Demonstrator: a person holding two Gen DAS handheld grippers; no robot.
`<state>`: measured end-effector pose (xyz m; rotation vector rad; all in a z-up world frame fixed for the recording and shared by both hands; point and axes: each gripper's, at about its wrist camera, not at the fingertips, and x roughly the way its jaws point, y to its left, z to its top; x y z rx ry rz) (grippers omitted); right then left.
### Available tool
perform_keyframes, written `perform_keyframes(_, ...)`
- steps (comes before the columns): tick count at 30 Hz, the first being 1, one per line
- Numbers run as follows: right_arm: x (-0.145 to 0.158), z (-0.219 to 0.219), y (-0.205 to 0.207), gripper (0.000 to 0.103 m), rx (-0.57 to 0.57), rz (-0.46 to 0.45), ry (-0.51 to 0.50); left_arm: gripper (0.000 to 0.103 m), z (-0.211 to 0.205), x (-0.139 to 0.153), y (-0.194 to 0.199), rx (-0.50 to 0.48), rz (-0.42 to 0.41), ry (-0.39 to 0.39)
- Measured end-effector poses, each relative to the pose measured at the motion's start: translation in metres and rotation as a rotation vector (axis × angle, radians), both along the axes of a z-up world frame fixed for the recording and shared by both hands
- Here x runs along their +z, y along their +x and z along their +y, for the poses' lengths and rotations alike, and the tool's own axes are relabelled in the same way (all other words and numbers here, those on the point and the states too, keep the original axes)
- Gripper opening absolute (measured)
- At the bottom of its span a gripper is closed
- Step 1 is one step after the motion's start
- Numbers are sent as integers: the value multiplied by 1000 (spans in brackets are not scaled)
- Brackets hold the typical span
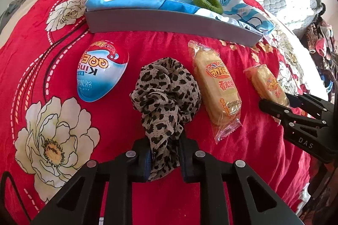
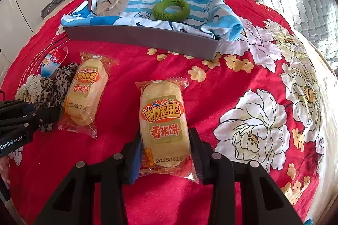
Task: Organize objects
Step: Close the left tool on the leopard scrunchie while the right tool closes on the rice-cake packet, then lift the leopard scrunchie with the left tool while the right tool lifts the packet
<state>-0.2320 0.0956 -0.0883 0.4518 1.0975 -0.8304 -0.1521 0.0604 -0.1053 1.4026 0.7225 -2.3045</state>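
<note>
Two rice-cake packs (image 2: 162, 129) (image 2: 84, 96) "香米饼", "20250619" | egg (image 1: 102, 73) "Kin…"

The left gripper (image 1: 163, 158) sits low over the bed, its jaws pinched tight on the near end of a leopard-print scrunchie (image 1: 165, 93) — fabric bunched between them. To its right, the right gripper (image 2: 165, 158) reaches forward at the same height, jaws set either side of a rice cracker packet (image 2: 163, 125) — pressing its edges.
</note>
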Motion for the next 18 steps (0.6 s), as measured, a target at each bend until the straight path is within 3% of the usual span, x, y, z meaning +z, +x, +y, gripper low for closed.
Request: perform_keyframes(18, 6, 15, 2, 40, 34, -42, 26, 16, 4, 2, 11, -4, 28, 40)
